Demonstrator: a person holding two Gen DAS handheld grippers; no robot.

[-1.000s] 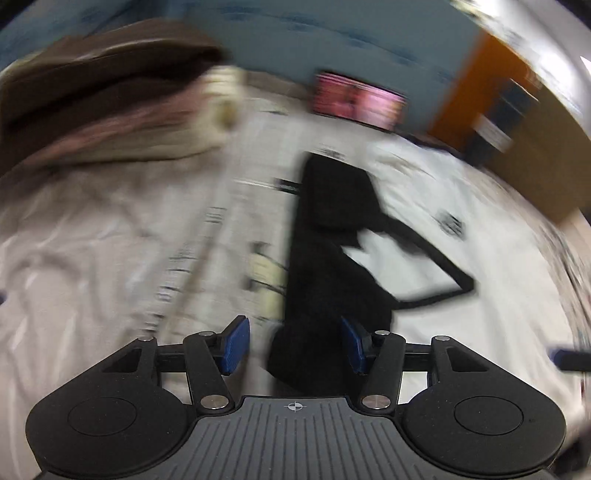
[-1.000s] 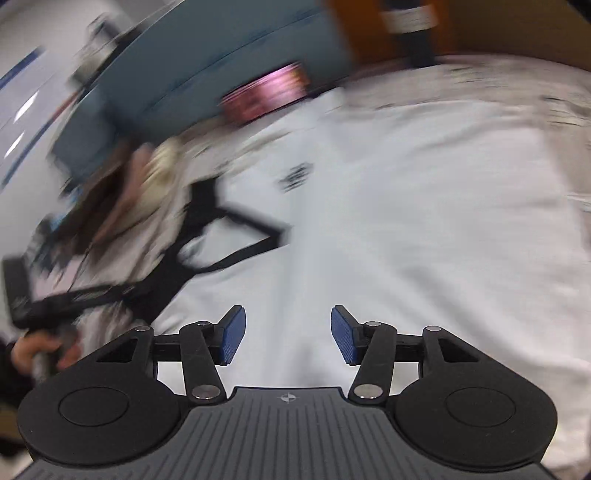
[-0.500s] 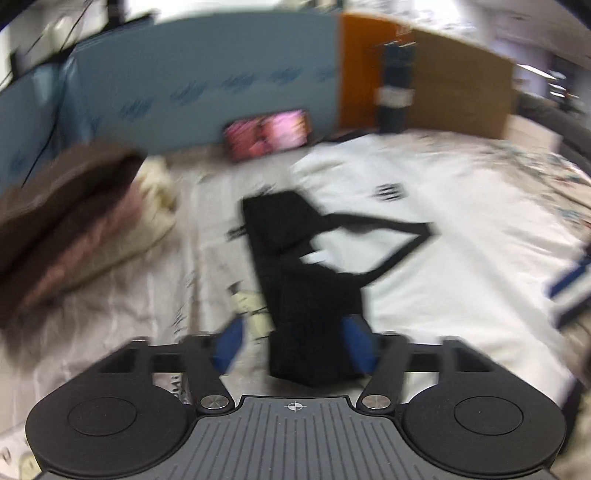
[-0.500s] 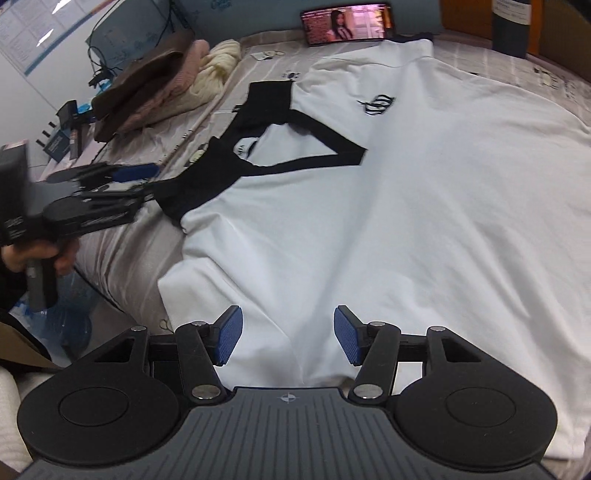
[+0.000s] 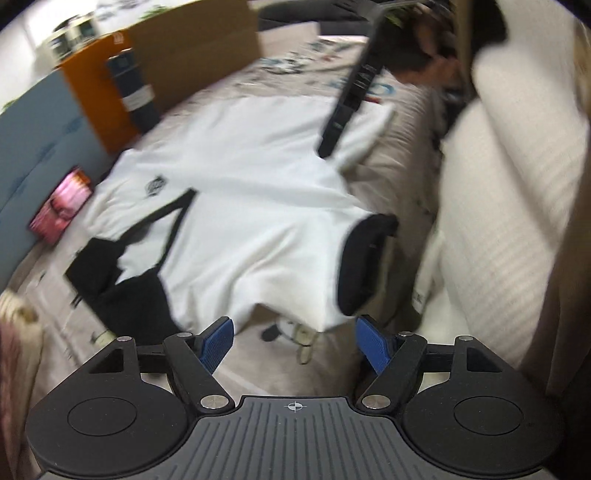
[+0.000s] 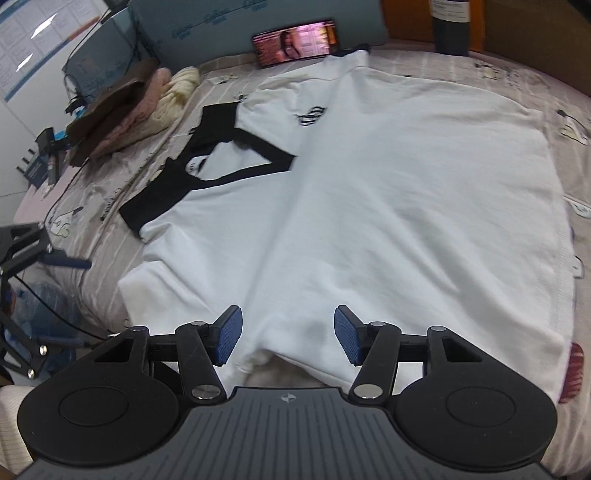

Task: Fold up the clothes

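A white T-shirt (image 6: pixel 369 192) with a black V-neck collar (image 6: pixel 221 162) and black sleeve cuffs lies spread flat on the bed. It also shows in the left wrist view (image 5: pixel 258 206), with one black cuff (image 5: pixel 362 266) near the bed edge. My right gripper (image 6: pixel 288 334) is open and empty, just above the shirt's near edge. My left gripper (image 5: pixel 293 341) is open and empty, off the bed's side, facing the shirt's sleeve. The right gripper's black body (image 5: pixel 351 92) shows at the far side in the left wrist view.
A pile of folded brown, pink and cream clothes (image 6: pixel 129 107) lies at the bed's far left. A phone (image 6: pixel 295 40) with a lit screen leans on the blue headboard. A dark bottle (image 6: pixel 450 26) stands at the back right. A white striped pillow (image 5: pixel 517 184) is right of the left gripper.
My left gripper has swung from the collar side round to the shirt's sleeve at the bed edge. My right gripper has steadied over the shirt's near edge. Both stayed open.
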